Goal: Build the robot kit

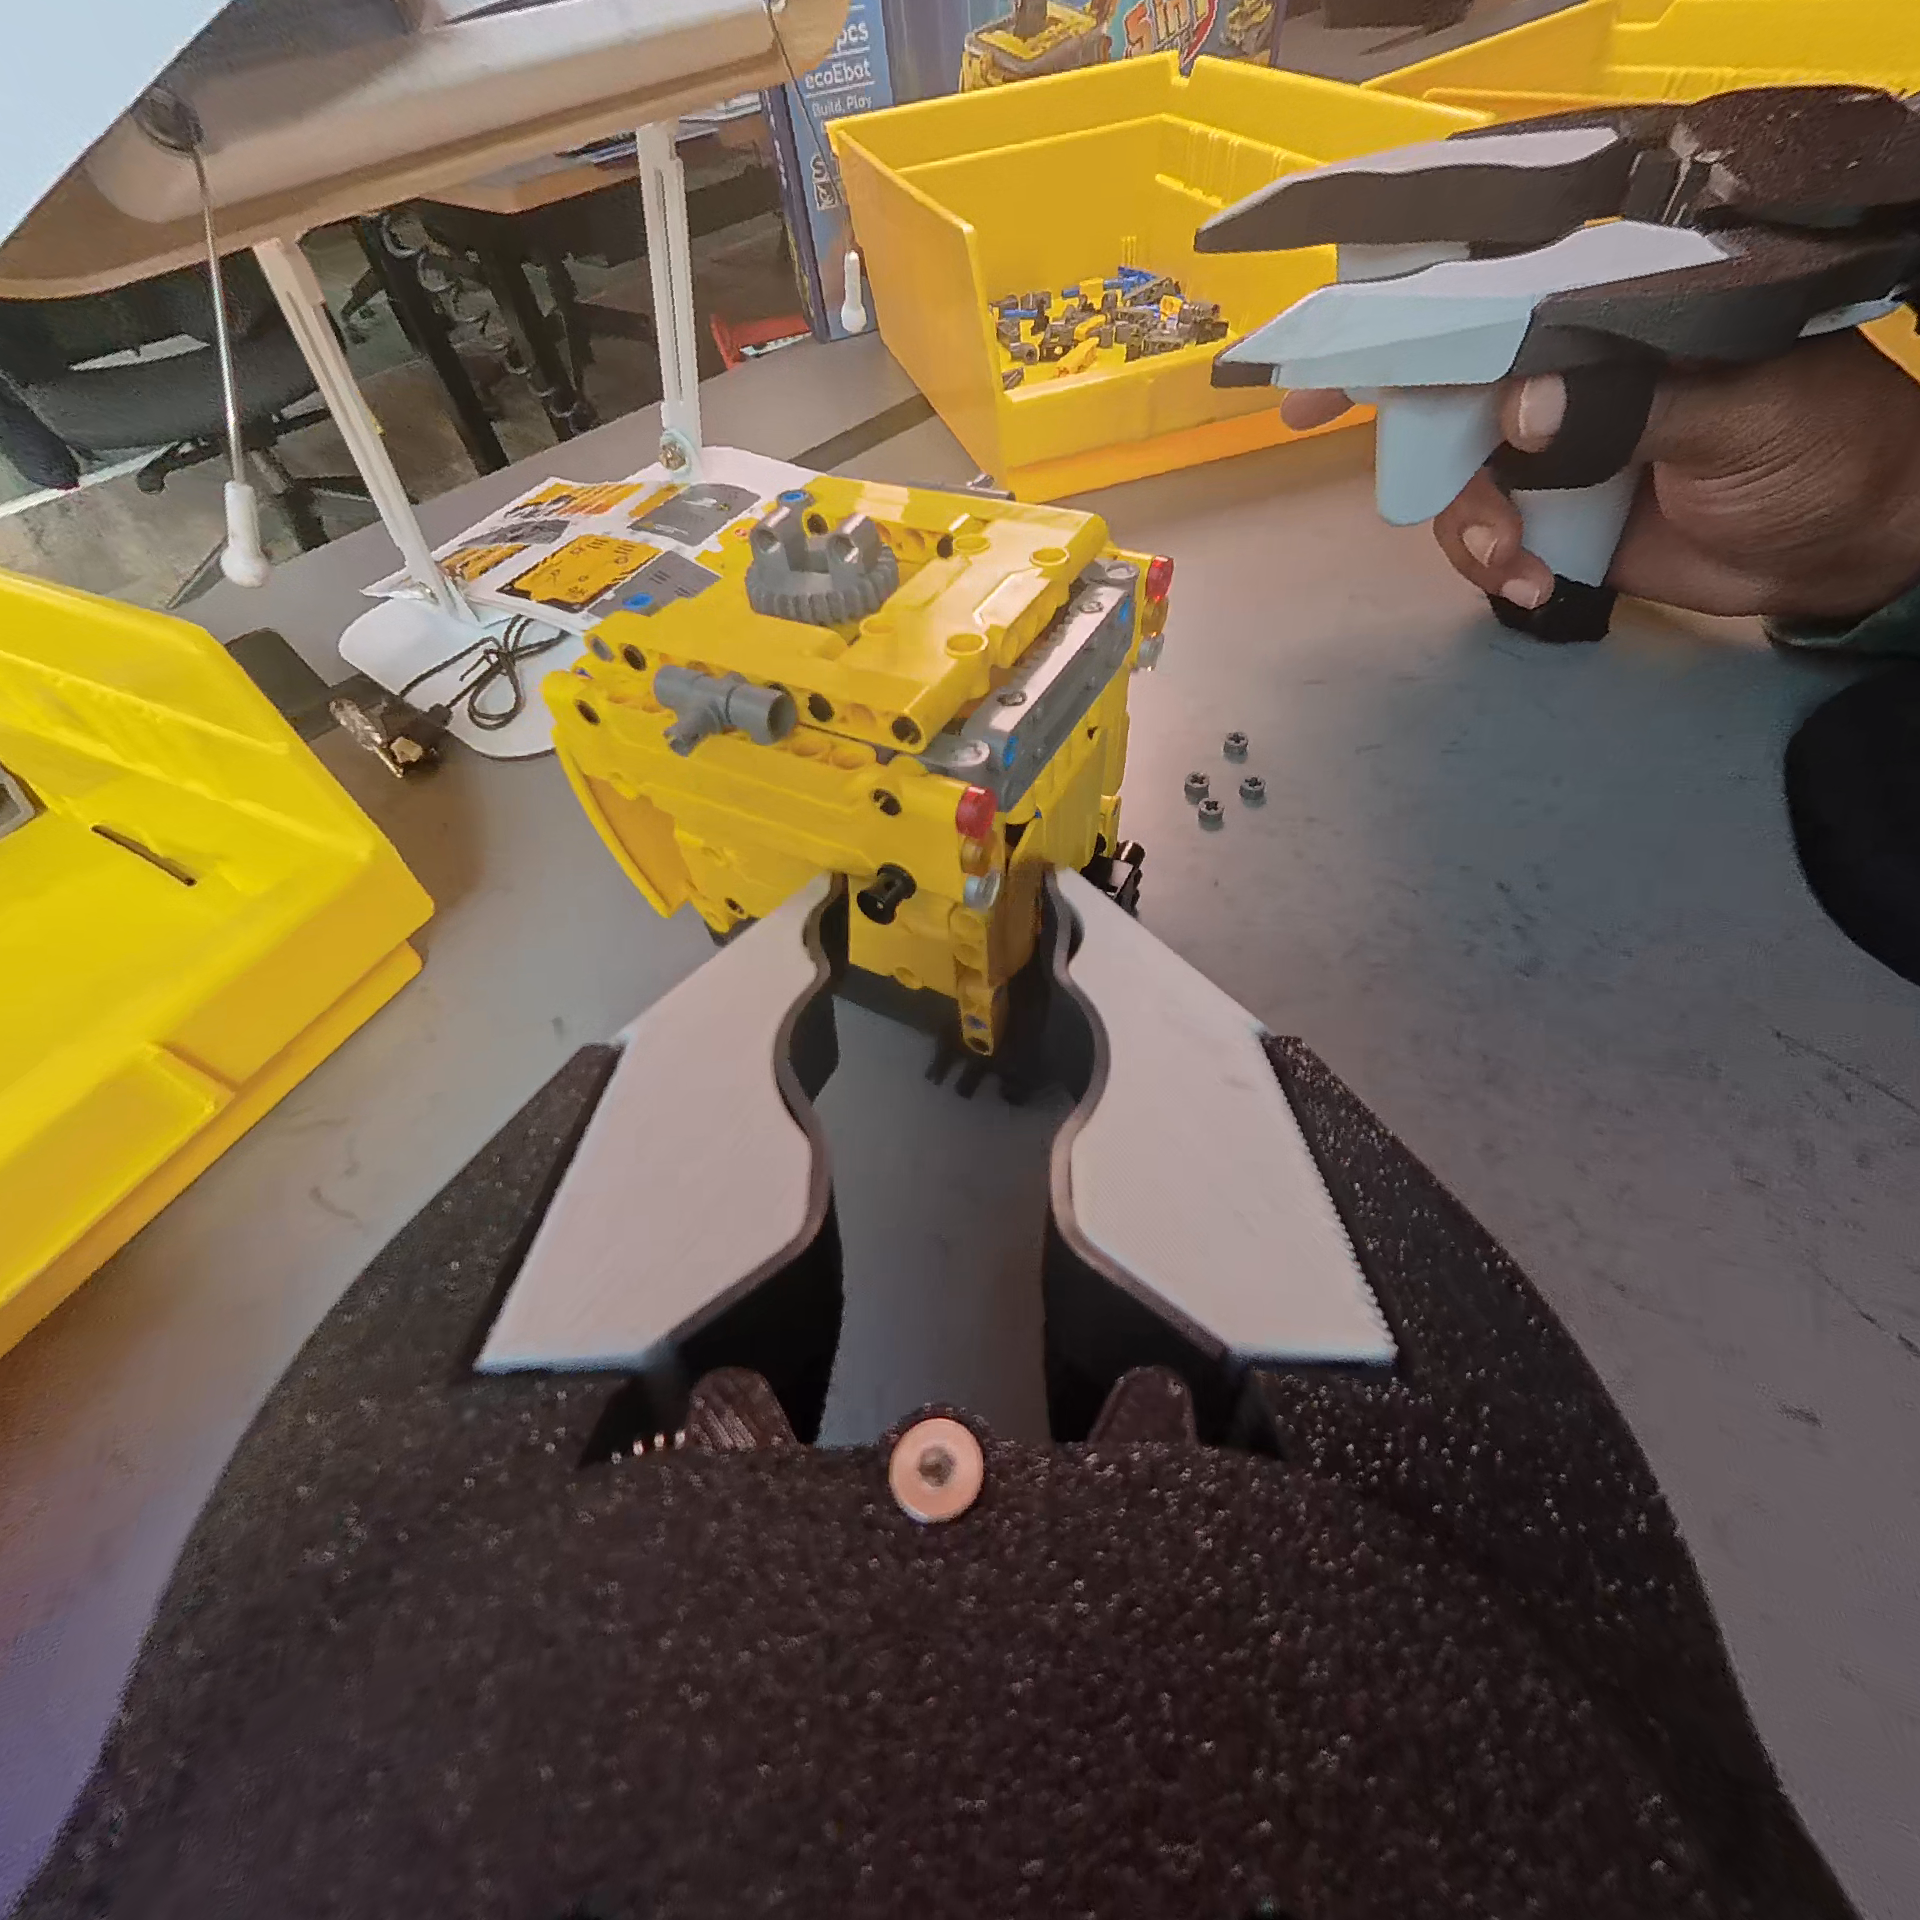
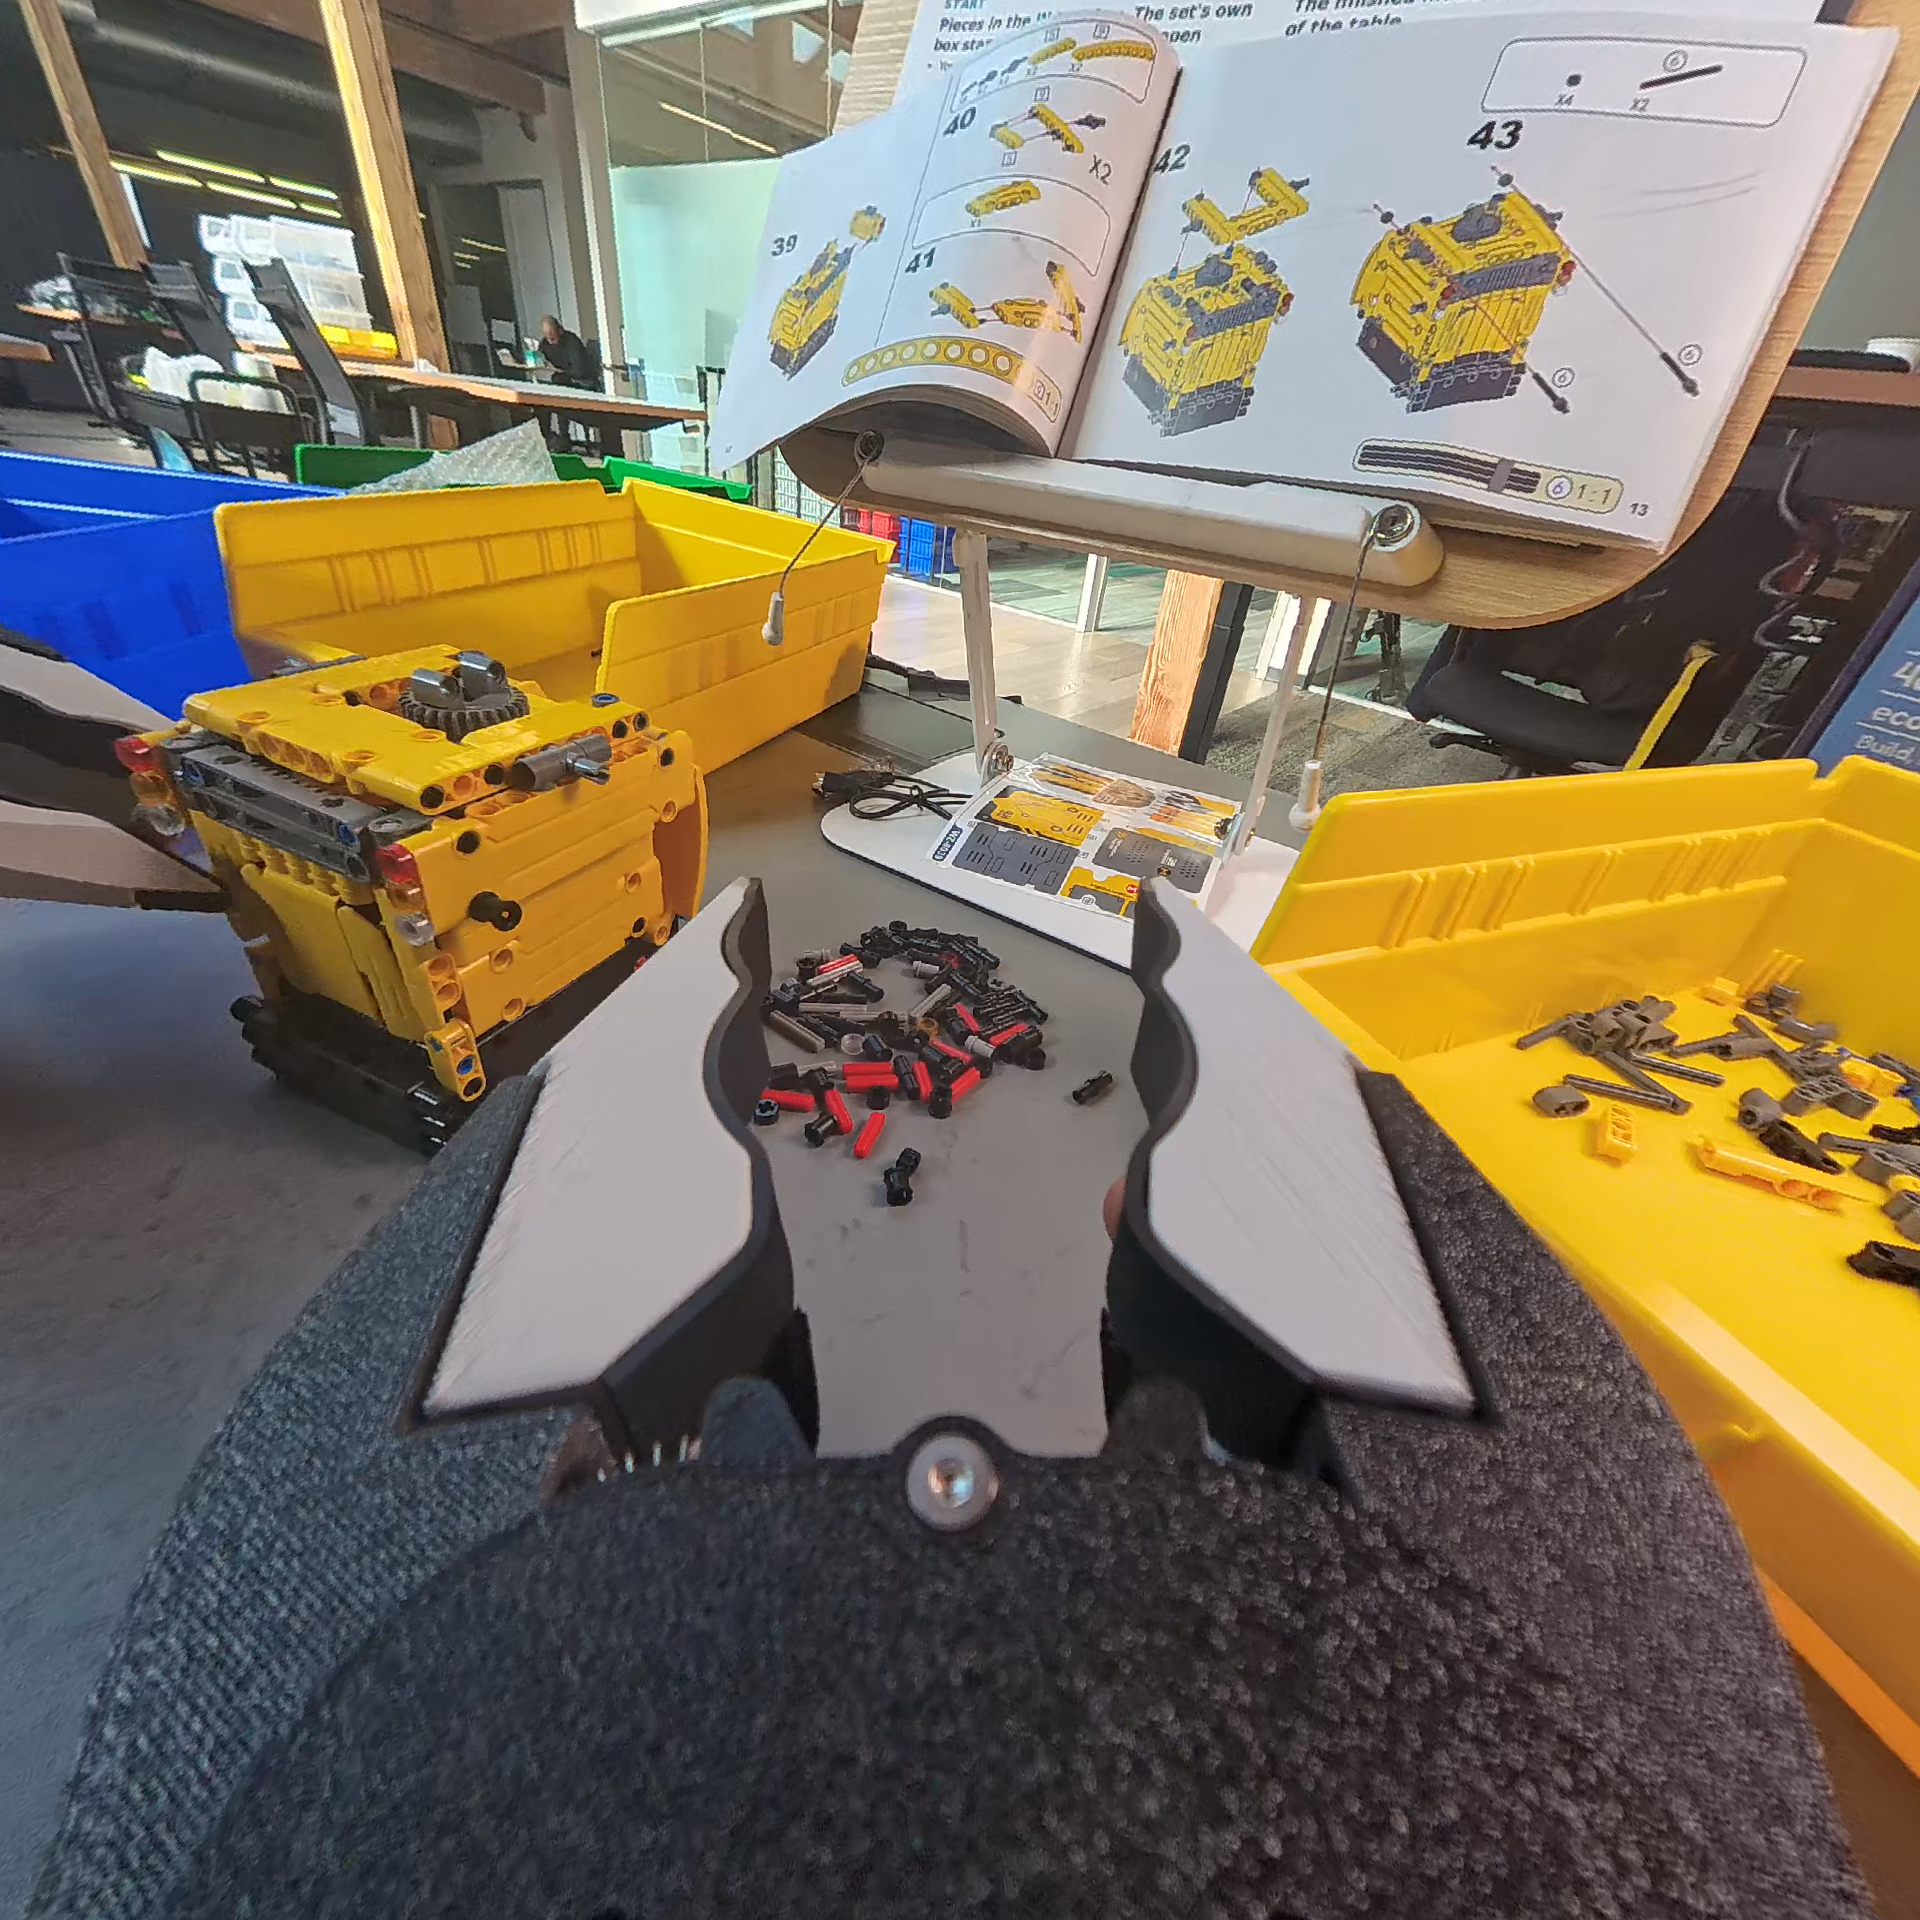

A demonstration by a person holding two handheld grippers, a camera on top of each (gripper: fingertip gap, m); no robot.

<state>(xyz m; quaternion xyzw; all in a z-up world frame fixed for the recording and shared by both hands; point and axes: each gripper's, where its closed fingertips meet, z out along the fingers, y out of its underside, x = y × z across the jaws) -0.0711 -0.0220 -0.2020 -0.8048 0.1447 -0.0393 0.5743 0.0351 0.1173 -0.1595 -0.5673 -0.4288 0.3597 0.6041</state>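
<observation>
My left gripper [image 1: 940, 904] clamps the lower corner of the yellow brick-built model [image 1: 862, 707] at frame centre, while my right gripper [image 2: 940, 935] hovers with fingers apart above a scatter of black and red pins [image 2: 904, 1023] on the grey table [image 2: 156, 1091].

Left tool [image 1: 935, 904]: two pale grey wavy-edged fingers [image 1: 686, 1143] with black inner pads, set in a rough black speckled body with one copper-coloured screw [image 1: 935, 1471]. Right tool [image 2: 940, 914]: same build, silver screw [image 2: 951, 1477]; black fingerless glove [image 1: 1590, 442] on the hand [image 1: 1662, 488].
</observation>
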